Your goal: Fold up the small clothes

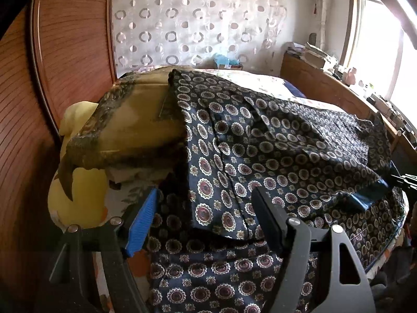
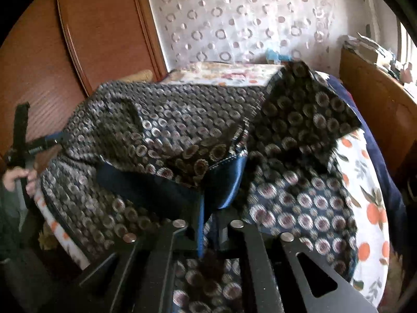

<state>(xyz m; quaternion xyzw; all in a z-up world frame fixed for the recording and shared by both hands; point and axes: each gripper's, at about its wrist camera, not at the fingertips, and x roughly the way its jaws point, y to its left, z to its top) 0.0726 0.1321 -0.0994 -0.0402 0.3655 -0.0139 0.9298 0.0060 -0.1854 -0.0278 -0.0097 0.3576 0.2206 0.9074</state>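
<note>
The right gripper has its fingers drawn together, clamped on the glossy blue-lined edge of the patterned garment, which rises from the closed tips and drapes up and away to the left; this view is motion-blurred, so the exact fold lines cannot be resolved. The left gripper stands with its fingers apart: a blue-padded finger on the left and a black finger on the right, with the garment lying between and beneath them and nothing gripped. In the right wrist view the left gripper appears at the far left edge of the cloth, and the person's hand wraps its handle. The garment is dark navy with round medallion motifs and is spread across the bed; one panel is folded over the lower layer, and a corner stands raised on the right. The floral bedsheet with orange fruit print shows beside and beneath the garment. To the left, a tan patterned cloth lies over a yellow pillow, partly covered by the garment's edge. Beyond the bed hang a white circle-print curtain and a wooden wardrobe panel; a cluttered wooden desk stands beneath a bright window.
</note>
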